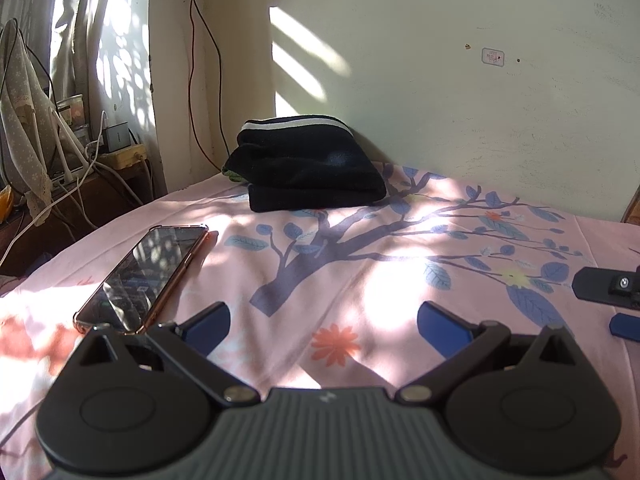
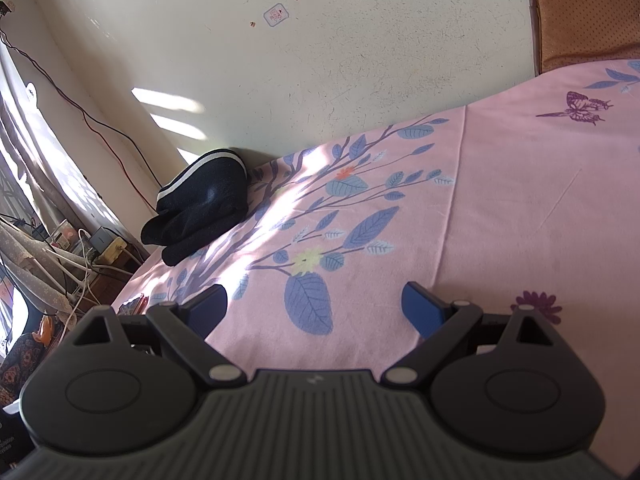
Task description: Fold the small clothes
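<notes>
A pink floral bed [image 1: 360, 264] fills both views. Folded dark clothes [image 1: 308, 164] sit stacked at its far edge against the wall, a phone [image 1: 144, 276] nearer. Left gripper [image 1: 324, 320] and right gripper [image 2: 316, 306] hover with fingers spread, holding nothing

Bedsheet [image 1: 400, 240]: pale pink, printed with a purple-grey tree, blue leaves, orange and yellow flowers; a purple butterfly [image 2: 576, 108] at upper right of the right wrist view.
Folded clothes [image 1: 312, 168]: black, with a white stripe along the top edge; a sliver of green beneath at left.
Phone [image 1: 148, 276]: dark glossy screen, rose-gold rim.
Wall [image 1: 480, 100]: cream, streaked with sunlight.
Left gripper [image 1: 324, 320]: black body, blue fingers.
Right gripper [image 2: 314, 308]: black body, blue fingers.
Cable [image 1: 208, 40]: reddish-brown, at upper left.
</notes>
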